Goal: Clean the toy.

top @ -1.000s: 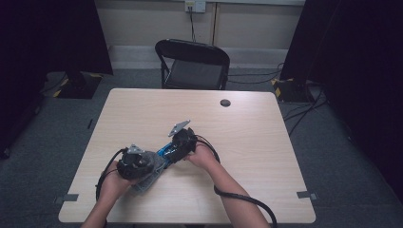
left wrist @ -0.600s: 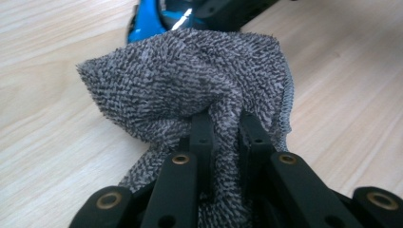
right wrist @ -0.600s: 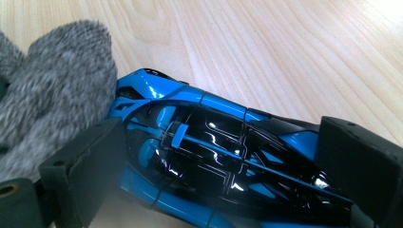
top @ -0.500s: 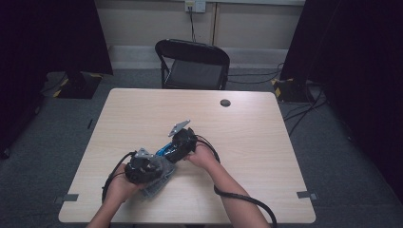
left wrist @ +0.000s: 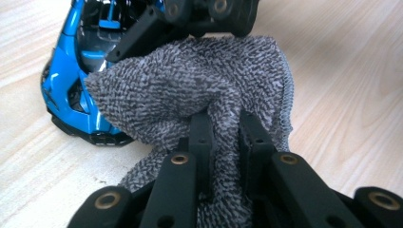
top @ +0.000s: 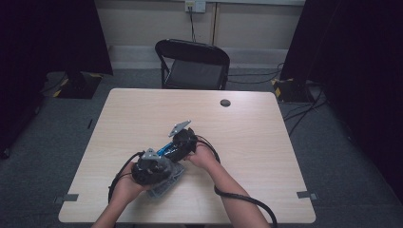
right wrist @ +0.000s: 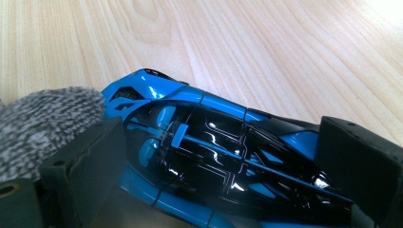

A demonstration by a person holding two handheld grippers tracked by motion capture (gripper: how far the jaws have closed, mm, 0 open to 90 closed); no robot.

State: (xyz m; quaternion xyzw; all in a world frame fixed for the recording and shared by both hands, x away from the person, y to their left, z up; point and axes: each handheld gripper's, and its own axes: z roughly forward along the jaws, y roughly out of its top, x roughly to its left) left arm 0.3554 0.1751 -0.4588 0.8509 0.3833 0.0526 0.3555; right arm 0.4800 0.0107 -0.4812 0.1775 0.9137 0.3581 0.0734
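A blue and black toy car (right wrist: 214, 142) lies on the wooden table (top: 266, 142), and my right gripper (right wrist: 221, 152) is shut on it, one jaw against each side. My left gripper (left wrist: 223, 118) is shut on a grey terry cloth (left wrist: 190, 90), which is bunched up and pressed against the car (left wrist: 71, 80) near one end. In the high view both grippers meet at the table's near left: the left gripper (top: 152, 168) sits over the cloth (top: 164, 187), and the right gripper (top: 178, 142) is just beyond it. The cloth (right wrist: 43, 123) covers one end of the car.
A black folding chair (top: 195, 66) stands at the table's far side. A round cable hole (top: 225, 102) sits near the far edge. Thick black cables (top: 237, 199) trail from both grippers toward the near edge.
My left gripper has moved right and slightly nearer the car, carrying the cloth with it. The right gripper and the car have stayed put.
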